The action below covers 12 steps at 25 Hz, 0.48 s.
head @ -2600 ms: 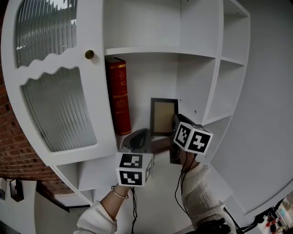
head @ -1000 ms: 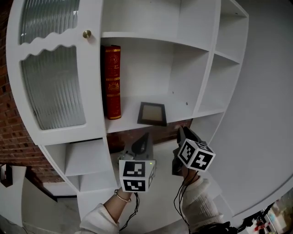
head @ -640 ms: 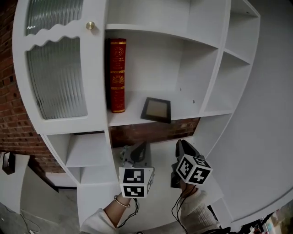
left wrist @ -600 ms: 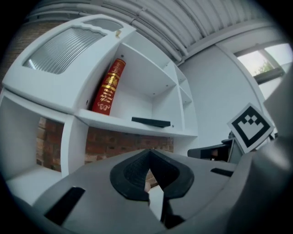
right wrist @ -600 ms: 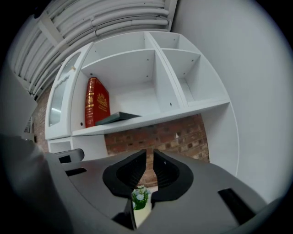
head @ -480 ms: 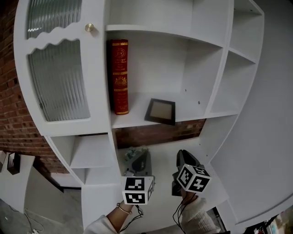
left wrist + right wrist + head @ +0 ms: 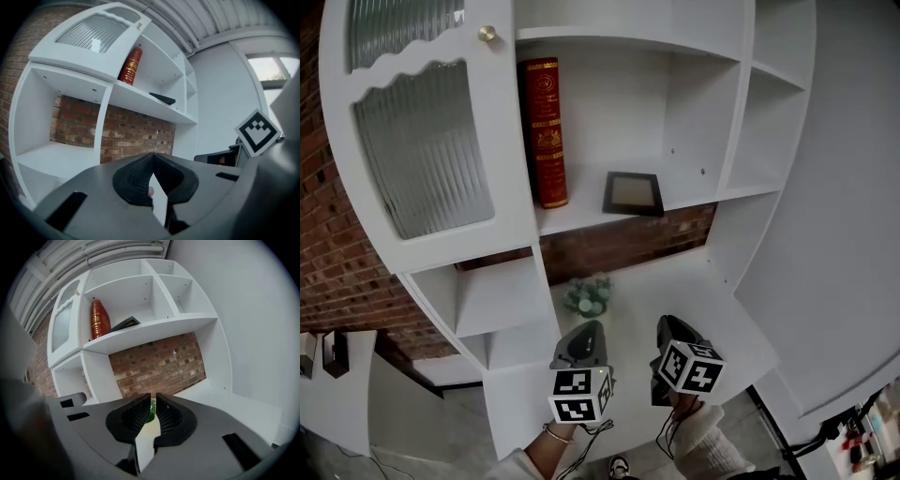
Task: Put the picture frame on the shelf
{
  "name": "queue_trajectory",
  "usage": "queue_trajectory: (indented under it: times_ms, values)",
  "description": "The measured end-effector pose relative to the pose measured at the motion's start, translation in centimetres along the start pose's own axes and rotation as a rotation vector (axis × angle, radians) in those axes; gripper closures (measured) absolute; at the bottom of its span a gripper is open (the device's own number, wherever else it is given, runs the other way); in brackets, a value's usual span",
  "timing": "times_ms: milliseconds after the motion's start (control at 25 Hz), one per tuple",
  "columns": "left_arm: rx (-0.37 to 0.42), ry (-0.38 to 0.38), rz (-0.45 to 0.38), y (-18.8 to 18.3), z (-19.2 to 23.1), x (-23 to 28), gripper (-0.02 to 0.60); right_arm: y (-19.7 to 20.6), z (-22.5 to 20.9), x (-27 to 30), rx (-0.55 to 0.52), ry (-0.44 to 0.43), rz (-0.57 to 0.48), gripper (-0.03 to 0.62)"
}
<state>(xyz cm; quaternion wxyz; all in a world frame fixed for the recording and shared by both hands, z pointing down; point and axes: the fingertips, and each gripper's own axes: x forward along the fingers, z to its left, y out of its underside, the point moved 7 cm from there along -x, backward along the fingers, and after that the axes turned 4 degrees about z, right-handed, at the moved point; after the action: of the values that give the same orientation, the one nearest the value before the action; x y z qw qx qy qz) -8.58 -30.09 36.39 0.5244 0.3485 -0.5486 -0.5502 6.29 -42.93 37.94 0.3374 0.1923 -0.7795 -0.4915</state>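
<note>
The shelf (image 7: 694, 202) is white, the book (image 7: 544, 131) red, the picture frame (image 7: 634, 193) black, the brick (image 7: 619, 246) reddish-brown.

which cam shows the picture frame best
The head view: the picture frame sits on the shelf with its dark border and pale centre towards the camera. The left gripper view looks up from below and catches only a thin dark edge. The right gripper view shows a dark sliver beside the red book.

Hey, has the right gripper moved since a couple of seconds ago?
Yes. The right gripper has pulled back and down from the picture frame. It was up at the shelf beside the frame and now sits well below that shelf.
</note>
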Motion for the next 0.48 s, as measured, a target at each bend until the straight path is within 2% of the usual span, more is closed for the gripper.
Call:
queue_trajectory:
  times_ms: [280, 480]
  values:
    - [0.002, 0.060, 0.037, 2.4, 1.4, -4.5, 0.577, 3.8, 4.1, -3.8, 0.008, 0.030, 0.016, 0.551]
    - [-0.030, 0.092, 0.059, 3.8, 1.7, -6.6, 0.577, 6.4, 5.9, -6.4, -0.007, 0.043, 0.041, 0.559]
